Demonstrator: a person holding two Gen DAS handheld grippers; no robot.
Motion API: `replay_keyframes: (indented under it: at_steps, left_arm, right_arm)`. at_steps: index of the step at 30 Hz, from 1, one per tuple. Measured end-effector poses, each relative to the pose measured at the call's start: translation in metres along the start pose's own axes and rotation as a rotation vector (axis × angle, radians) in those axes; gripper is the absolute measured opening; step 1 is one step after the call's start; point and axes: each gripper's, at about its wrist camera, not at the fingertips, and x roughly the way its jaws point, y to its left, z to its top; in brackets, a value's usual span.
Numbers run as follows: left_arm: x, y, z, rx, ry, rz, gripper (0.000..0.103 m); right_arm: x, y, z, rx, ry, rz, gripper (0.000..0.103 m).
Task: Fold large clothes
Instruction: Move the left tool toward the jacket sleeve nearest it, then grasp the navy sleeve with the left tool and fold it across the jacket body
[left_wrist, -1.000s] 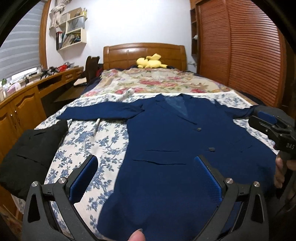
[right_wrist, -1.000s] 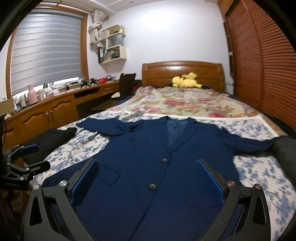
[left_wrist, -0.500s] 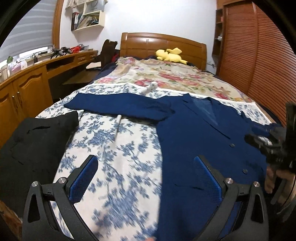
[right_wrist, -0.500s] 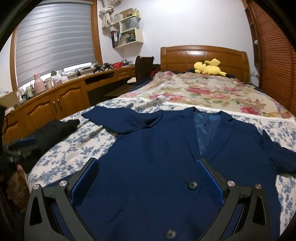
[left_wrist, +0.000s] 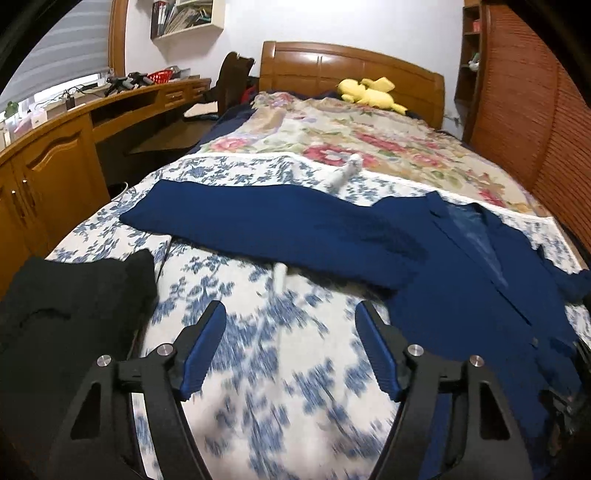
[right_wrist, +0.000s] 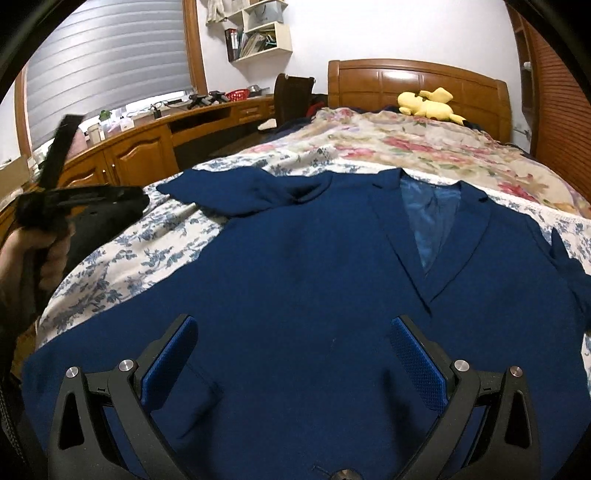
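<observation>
A navy blue blazer (right_wrist: 314, 280) lies flat, front up, on the bed, collar toward the headboard. Its left sleeve (left_wrist: 266, 225) stretches out sideways over the floral sheet. My left gripper (left_wrist: 291, 314) is open and empty, low over the blue-flowered sheet, just short of that sleeve. My right gripper (right_wrist: 293, 328) is open and empty, low over the blazer's front panel near a pocket flap (right_wrist: 192, 391). The left gripper also shows in the right wrist view (right_wrist: 85, 203), held up at the bed's left side.
A folded black garment (left_wrist: 62, 317) lies at the bed's left edge. A white stick (left_wrist: 280, 275) lies partly under the sleeve. A wooden desk and cabinets (left_wrist: 48, 162) run along the left. A yellow plush toy (right_wrist: 428, 103) sits by the headboard; a slatted wardrobe (left_wrist: 535, 122) is at right.
My left gripper has swung left and forward, from over the blazer's body to the sheet near the outstretched sleeve. My right gripper has moved forward and lower over the blazer's front.
</observation>
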Motion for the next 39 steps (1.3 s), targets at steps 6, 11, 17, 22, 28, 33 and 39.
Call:
replay_keyframes:
  at_steps: [6,11,17,22,28,33,39]
  left_arm:
    - [0.049,0.018,0.021,-0.010,0.050,0.034,0.072]
    - [0.079,0.036,0.033,-0.117,0.082,0.013,0.072]
    - [0.118,0.048,0.043,-0.216,0.140,-0.010,0.072]
    - [0.141,0.057,0.044,-0.312,0.213,-0.030,0.072]
    - [0.146,0.049,0.055,-0.337,0.221,-0.079,0.007]
    - [0.113,0.009,0.080,-0.207,0.143,-0.021,0.002]
    - [0.047,-0.070,0.098,-0.012,0.055,-0.099,0.002]
  right_arm:
    - [0.002,-0.002,0.003,0.031,0.023,0.007,0.103]
    - [-0.003,-0.002,0.003,0.033,0.023,0.002,0.103]
    - [0.006,0.004,0.005,0.035,0.019,0.000,0.103]
    - [0.014,0.008,0.007,0.035,0.016,-0.001,0.103]
    - [0.015,0.008,0.007,0.038,0.013,0.000,0.103]
    - [0.015,0.008,0.006,0.033,0.006,-0.003,0.103]
    - [0.016,0.008,0.005,0.035,-0.004,-0.006,0.103]
